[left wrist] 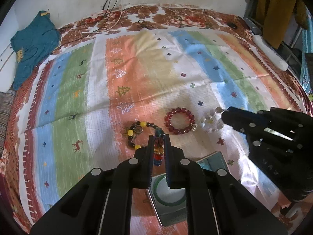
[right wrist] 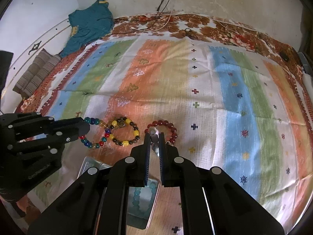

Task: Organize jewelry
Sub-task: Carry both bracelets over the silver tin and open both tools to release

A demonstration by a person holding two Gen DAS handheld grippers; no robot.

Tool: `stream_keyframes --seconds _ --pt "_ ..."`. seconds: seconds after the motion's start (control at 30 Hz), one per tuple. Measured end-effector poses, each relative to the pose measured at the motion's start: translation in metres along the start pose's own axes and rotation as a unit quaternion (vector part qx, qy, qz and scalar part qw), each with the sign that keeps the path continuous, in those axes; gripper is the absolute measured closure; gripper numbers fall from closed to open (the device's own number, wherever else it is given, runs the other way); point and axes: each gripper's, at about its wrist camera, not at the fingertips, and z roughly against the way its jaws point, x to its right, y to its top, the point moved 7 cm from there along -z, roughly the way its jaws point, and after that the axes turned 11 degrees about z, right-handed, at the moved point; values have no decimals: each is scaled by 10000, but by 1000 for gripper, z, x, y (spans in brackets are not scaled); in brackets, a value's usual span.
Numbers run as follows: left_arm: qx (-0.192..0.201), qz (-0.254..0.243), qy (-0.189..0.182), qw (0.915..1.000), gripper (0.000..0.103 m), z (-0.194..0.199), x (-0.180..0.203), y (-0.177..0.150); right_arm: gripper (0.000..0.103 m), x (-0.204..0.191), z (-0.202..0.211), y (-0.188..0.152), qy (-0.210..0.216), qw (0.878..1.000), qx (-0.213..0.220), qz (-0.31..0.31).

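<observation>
Left gripper (left wrist: 158,137) closed narrow on multicoloured bead bracelet (left wrist: 158,148), strand pinched between fingers and running lengthwise along them; in right wrist view, loop (right wrist: 93,135) seen lying out from that gripper's tip toward the right. Yellow-and-dark bracelet (left wrist: 135,135) just left of fingertips, touching the held one. Red bead bracelet (left wrist: 180,121) ahead and slightly right. Tin with green bangle (left wrist: 169,193) directly beneath fingers, close in. Right gripper (right wrist: 154,135) likewise narrowed on clear crystal bracelet (right wrist: 154,134), beads bunched between fingers near tips; red bracelet (right wrist: 166,131) touching or just beyond. Second tin with pale blue beads (right wrist: 142,197) under and behind right fingertips. Judged: each held piece to be drawn back toward tin beneath its own gripper; left nearer green-bangle tin, right nearer blue-bead tin. Both grippers reaching forward, pitched down toward striped cloth (left wrist: 78,90), converging inward.
</observation>
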Motion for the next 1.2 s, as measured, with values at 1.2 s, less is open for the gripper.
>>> stream_keyframes --seconds 1.2 --pt "314 10 -445 9985 94 60 12 -47 94 -42 41 -38 223 9995 83 202"
